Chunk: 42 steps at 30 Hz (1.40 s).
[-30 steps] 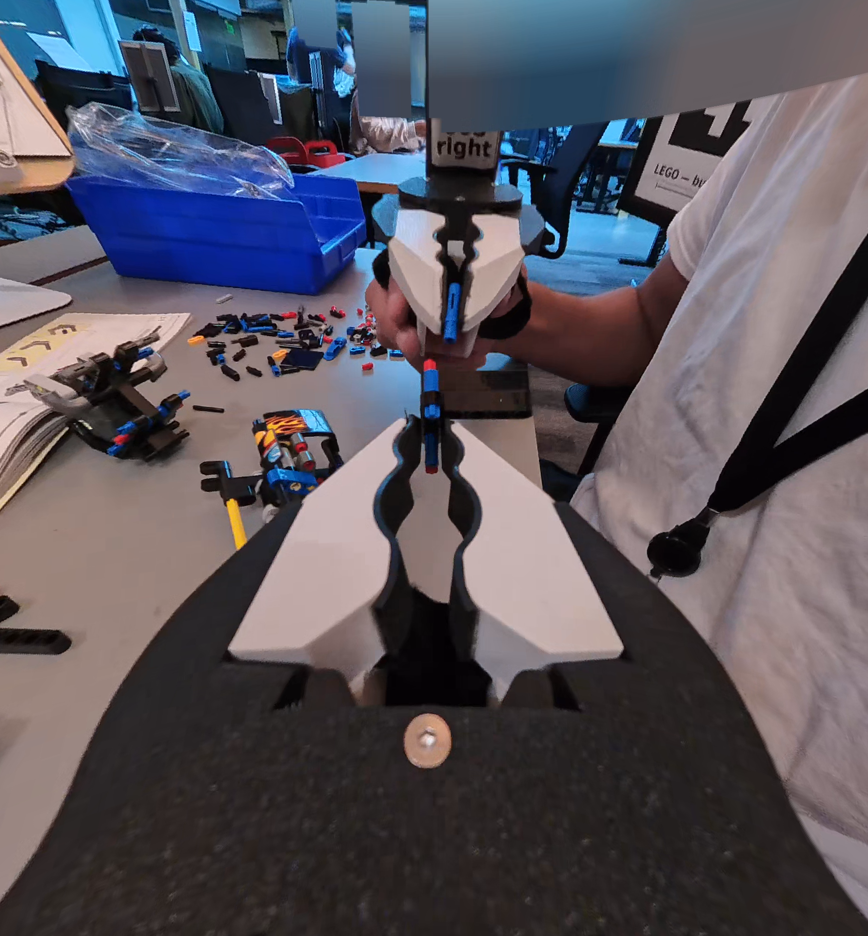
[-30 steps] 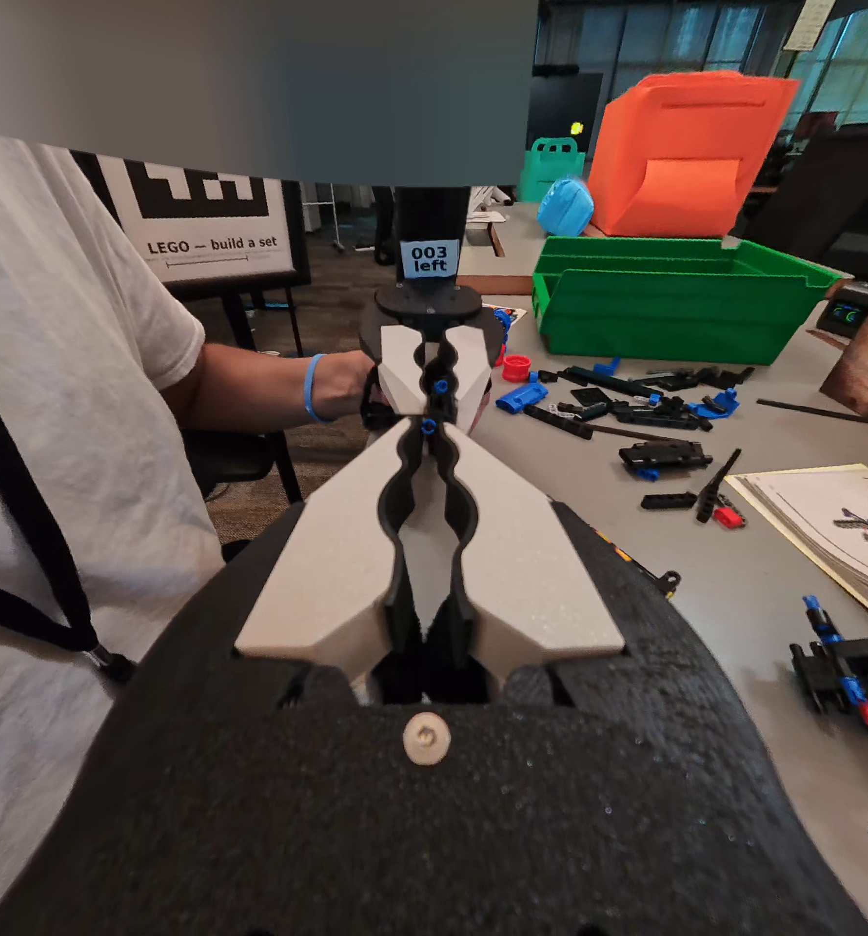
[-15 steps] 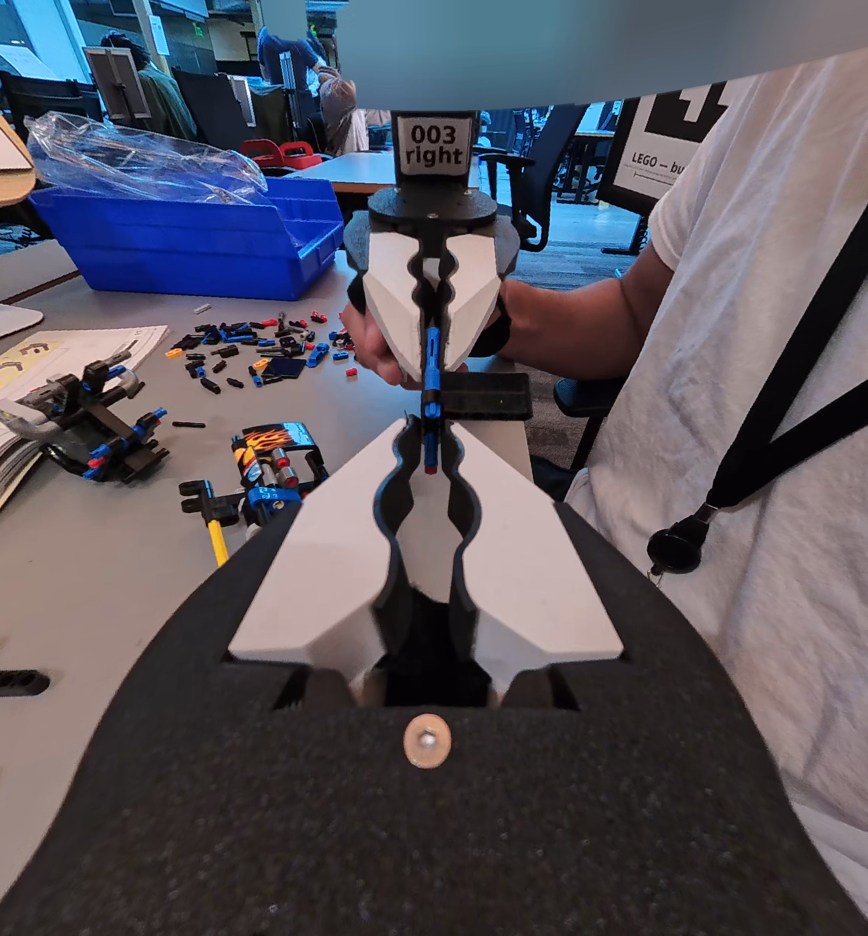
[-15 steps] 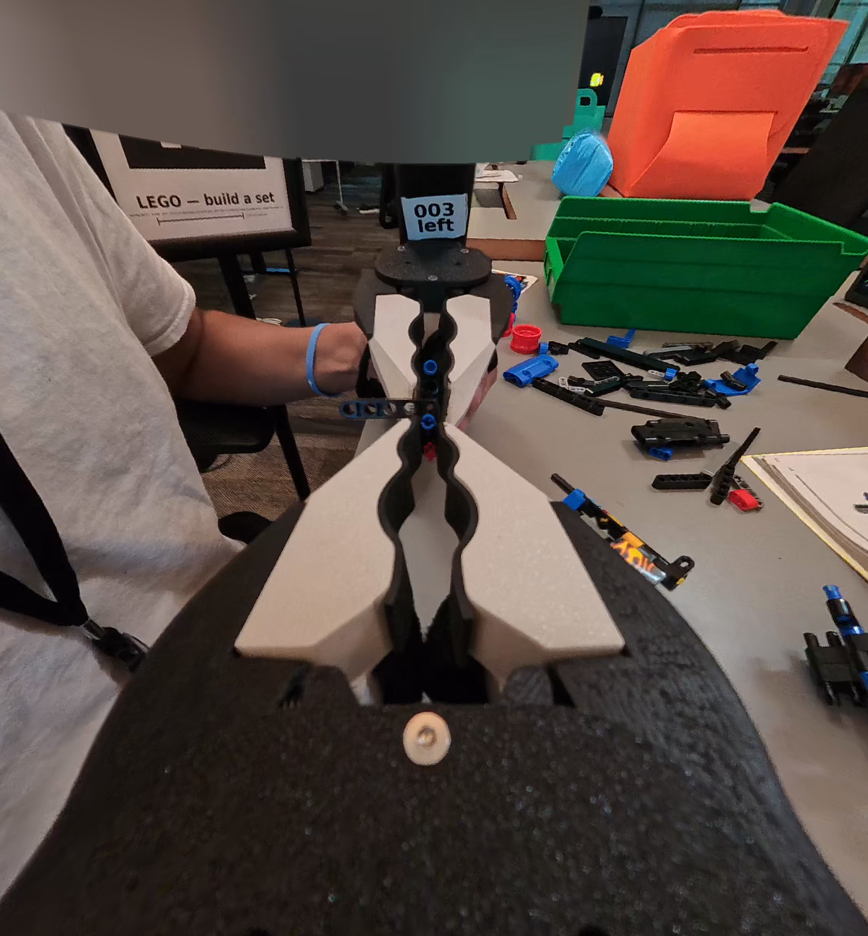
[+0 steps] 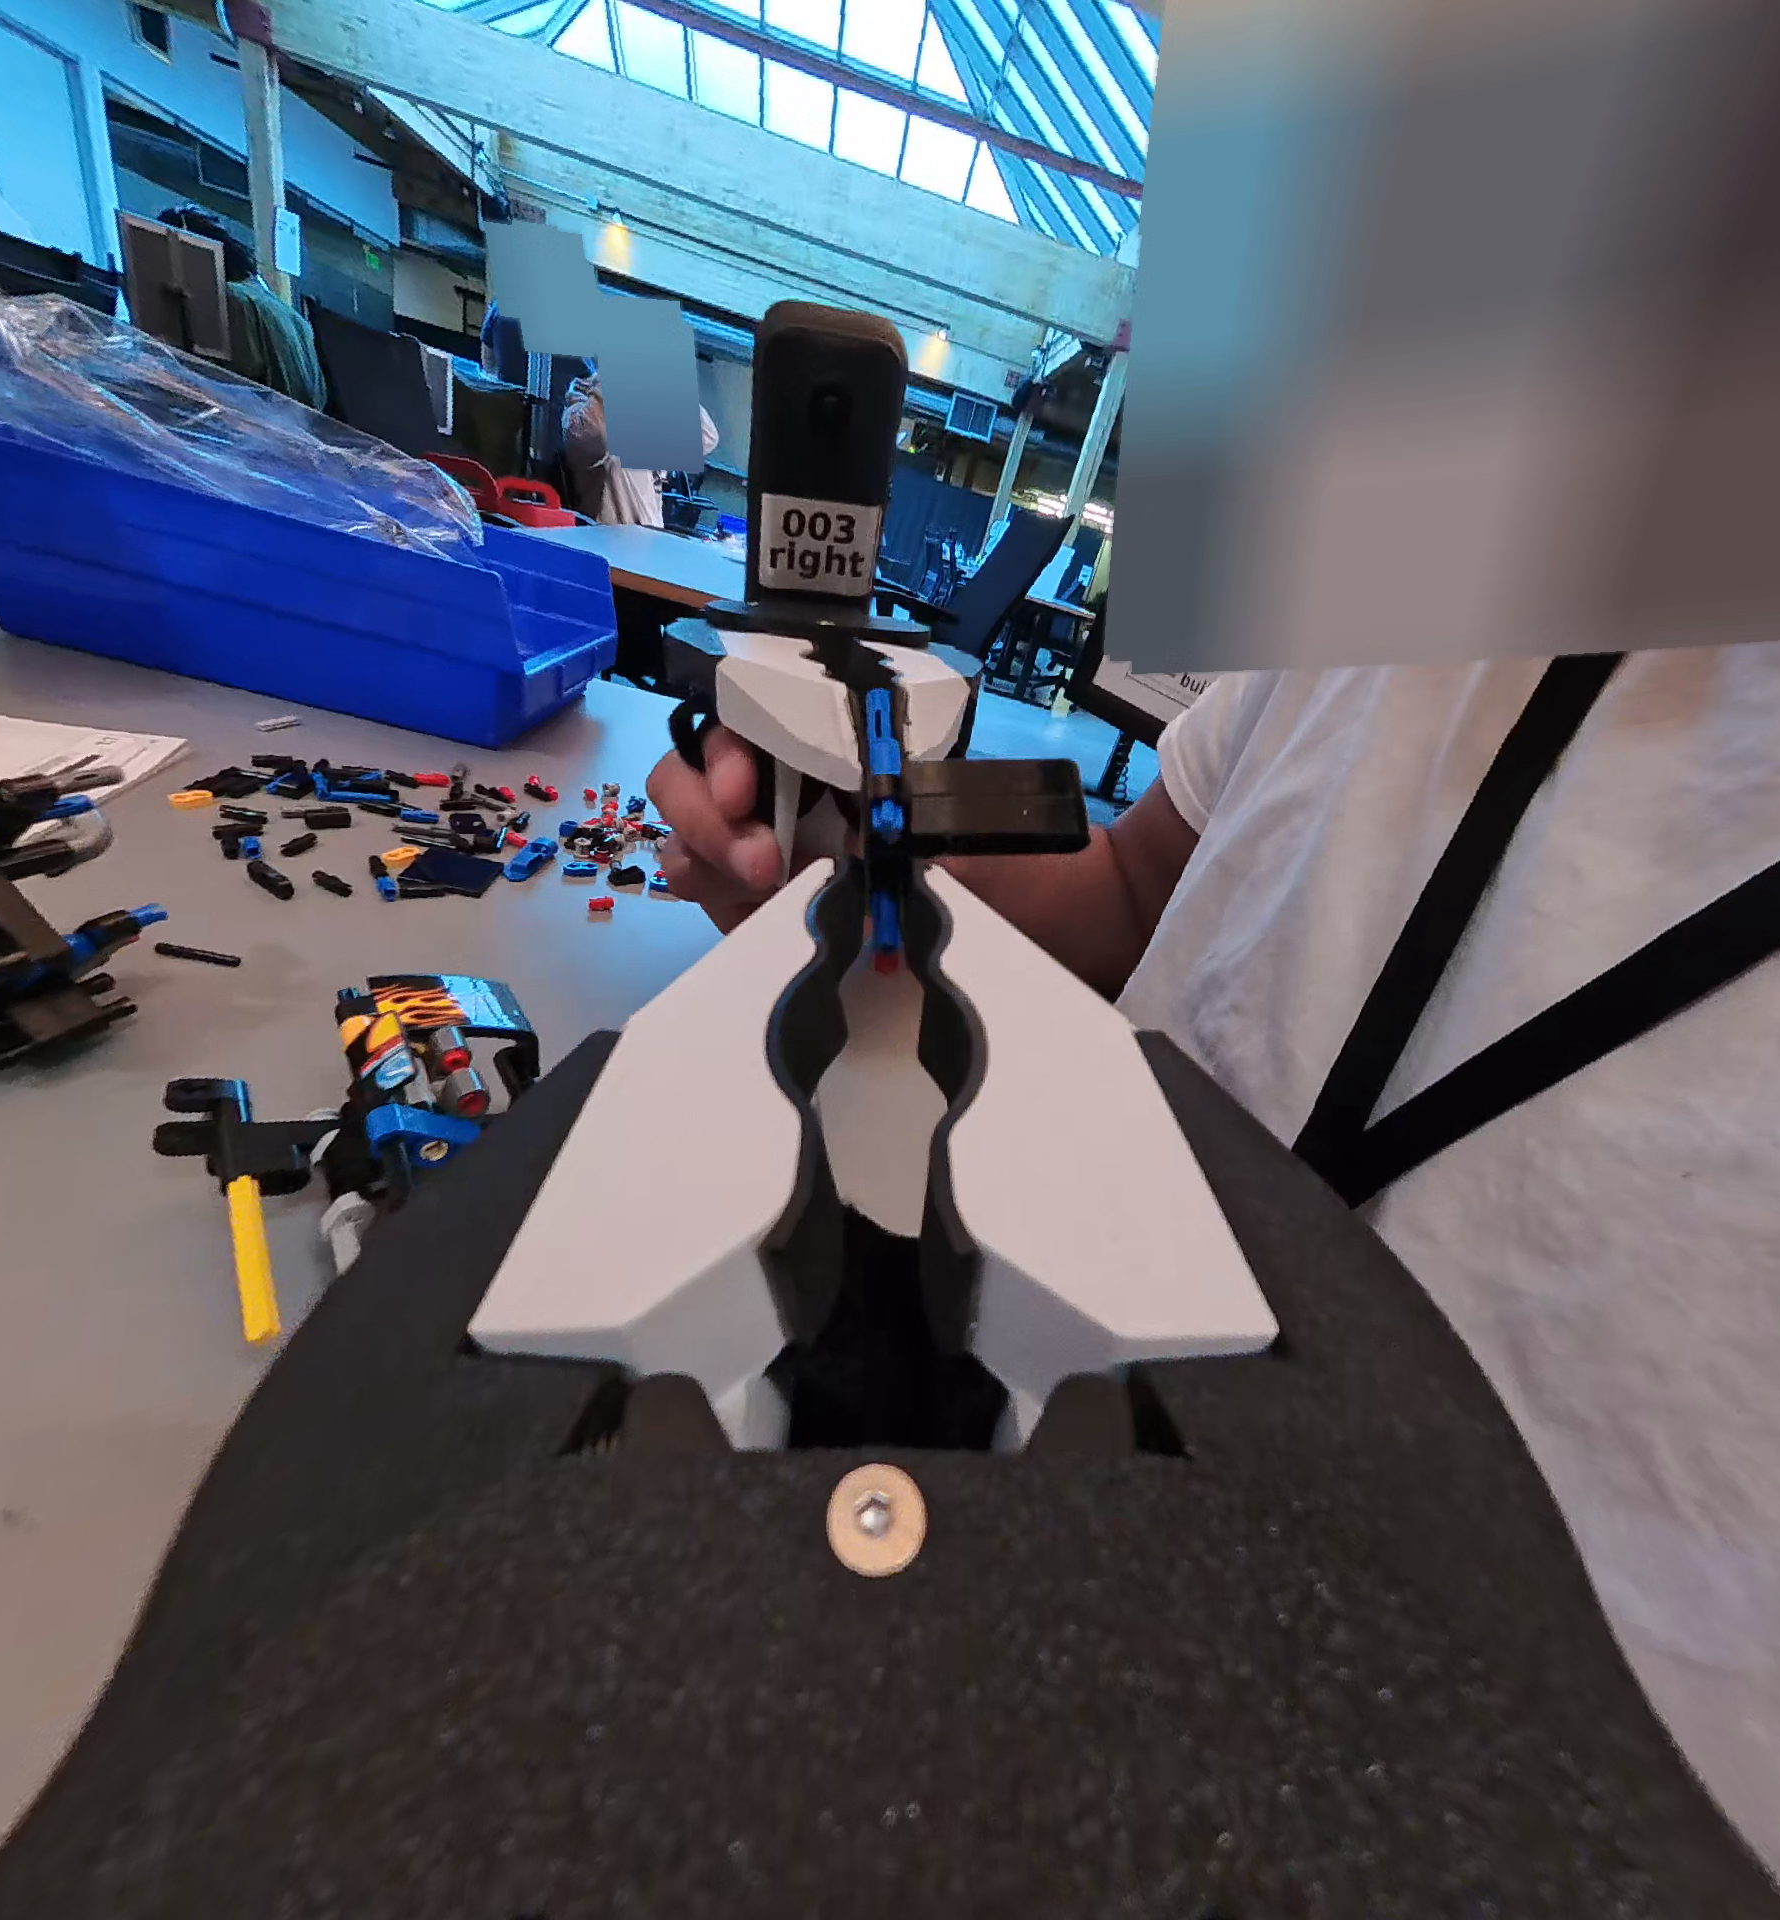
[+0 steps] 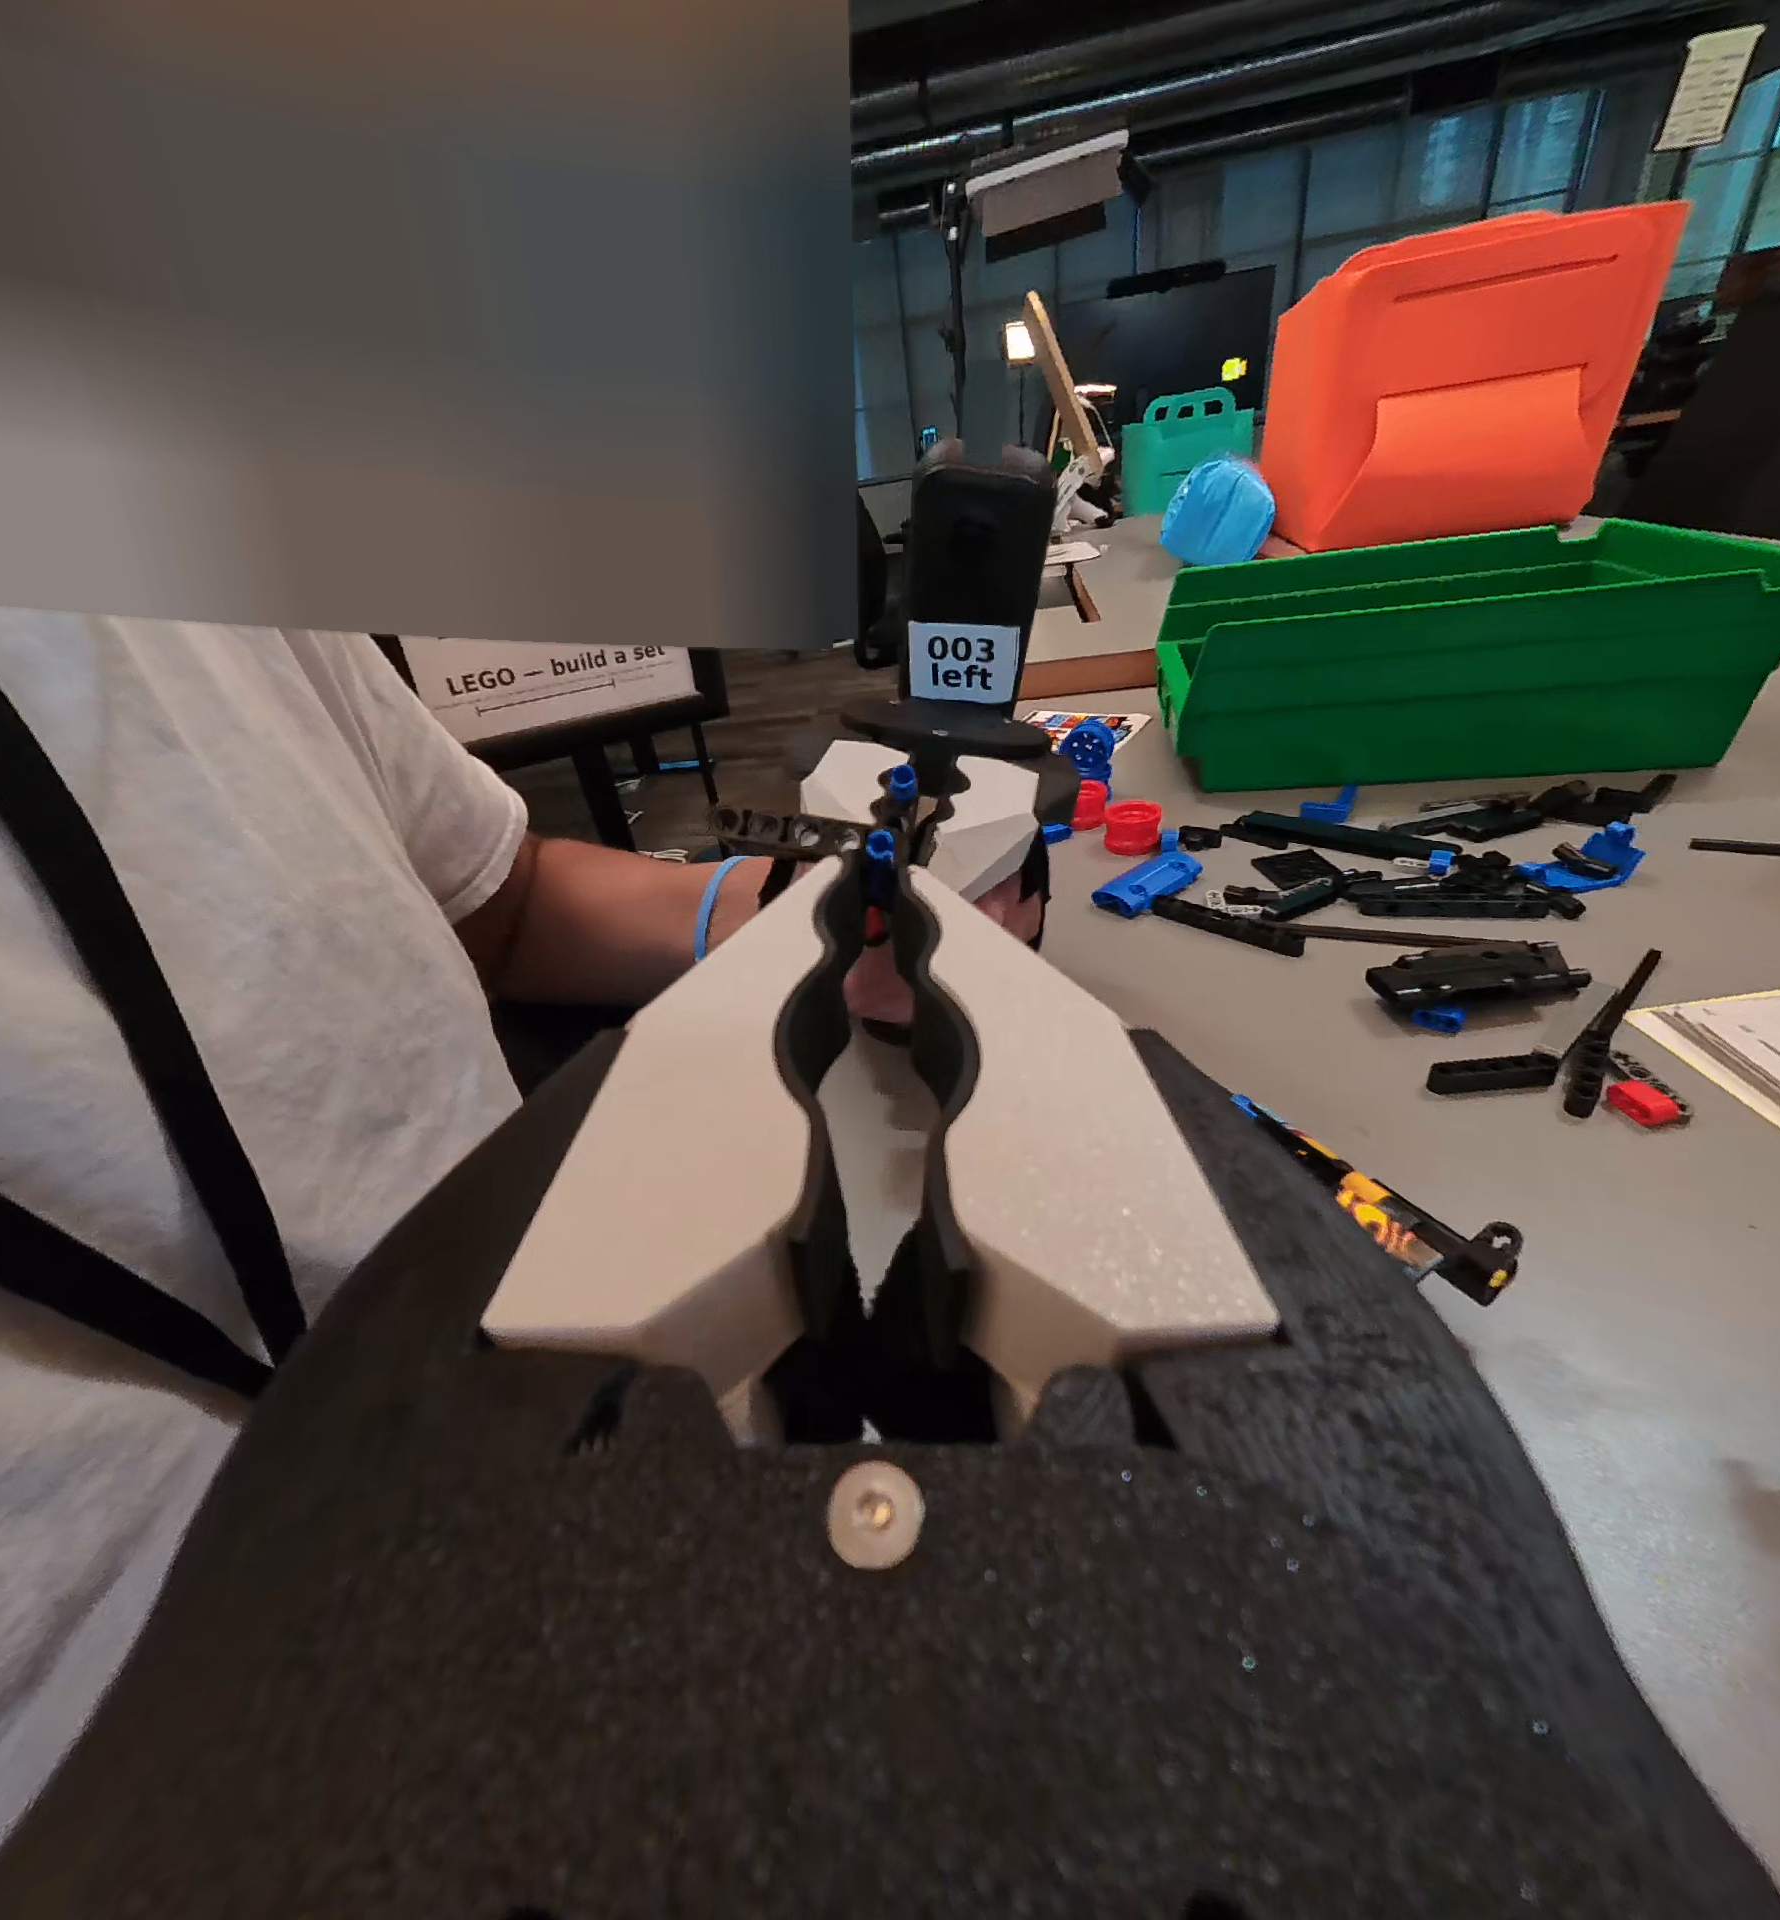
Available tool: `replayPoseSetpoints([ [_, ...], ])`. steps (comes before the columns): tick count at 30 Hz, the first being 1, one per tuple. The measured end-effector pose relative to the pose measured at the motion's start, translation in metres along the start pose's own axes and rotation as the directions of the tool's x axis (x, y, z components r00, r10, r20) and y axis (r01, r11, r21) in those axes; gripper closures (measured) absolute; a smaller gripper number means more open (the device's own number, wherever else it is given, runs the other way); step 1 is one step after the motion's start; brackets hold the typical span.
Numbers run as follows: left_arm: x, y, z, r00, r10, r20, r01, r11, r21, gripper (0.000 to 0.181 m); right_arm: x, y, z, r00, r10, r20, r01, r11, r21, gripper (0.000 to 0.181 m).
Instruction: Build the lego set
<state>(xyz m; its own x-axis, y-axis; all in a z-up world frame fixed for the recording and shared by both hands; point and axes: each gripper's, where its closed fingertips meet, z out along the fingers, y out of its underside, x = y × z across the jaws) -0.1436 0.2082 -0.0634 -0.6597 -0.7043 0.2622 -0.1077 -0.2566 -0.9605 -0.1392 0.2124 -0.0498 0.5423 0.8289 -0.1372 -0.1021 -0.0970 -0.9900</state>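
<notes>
Above table edge, L gripper & R gripper jaws both pinch black beam w/ pins.

We seem to be in a large shared workshop hall: skylights overhead, rows of desks and chairs behind, plastic parts bins and loose building pieces on a grey worktop.

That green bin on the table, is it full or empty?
Cannot tell fully. The green bin shows only bare inner walls near its rim; its bottom is hidden. The pieces lie outside it.
</notes>
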Motion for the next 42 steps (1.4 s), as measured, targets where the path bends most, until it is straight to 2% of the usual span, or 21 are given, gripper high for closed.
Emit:
replayPoseSetpoints([
  [5, -0.004, -0.006, -0.002, 0.998, -0.069, 0.004, 0.068, 0.996, 0.058, 0.175, 0.005, 0.001, -0.002, 0.999, 0.035, -0.013, -0.035, 0.999, 0.004, 0.177],
  [18, -0.028, -0.008, -0.003, 0.985, -0.121, 0.121, 0.111, 0.990, 0.091, 0.175, 0.030, 0.005, -0.002, 0.981, 0.156, -0.116, -0.154, 0.988, 0.024, 0.178],
  [22, -0.027, -0.010, -0.003, 0.983, -0.164, 0.080, 0.155, 0.982, 0.112, 0.175, 0.030, 0.004, -0.001, 0.974, 0.210, -0.088, -0.207, 0.977, 0.046, 0.178],
  [28, -0.021, -0.021, -0.006, 0.975, -0.222, -0.011, 0.219, 0.950, 0.223, 0.176, 0.025, -0.008, 0.003, 0.925, 0.377, 0.043, -0.378, 0.909, 0.173, 0.178],
  [38, -0.027, -0.022, -0.005, 0.972, -0.236, 0.012, 0.227, 0.944, 0.241, 0.176, 0.031, -0.010, 0.003, 0.952, 0.302, -0.044, -0.289, 0.938, 0.191, 0.178],
  [42, -0.030, -0.022, -0.006, 0.969, -0.244, 0.029, 0.230, 0.941, 0.247, 0.176, 0.034, -0.006, 0.002, 0.963, 0.253, -0.093, -0.239, 0.961, 0.137, 0.178],
])
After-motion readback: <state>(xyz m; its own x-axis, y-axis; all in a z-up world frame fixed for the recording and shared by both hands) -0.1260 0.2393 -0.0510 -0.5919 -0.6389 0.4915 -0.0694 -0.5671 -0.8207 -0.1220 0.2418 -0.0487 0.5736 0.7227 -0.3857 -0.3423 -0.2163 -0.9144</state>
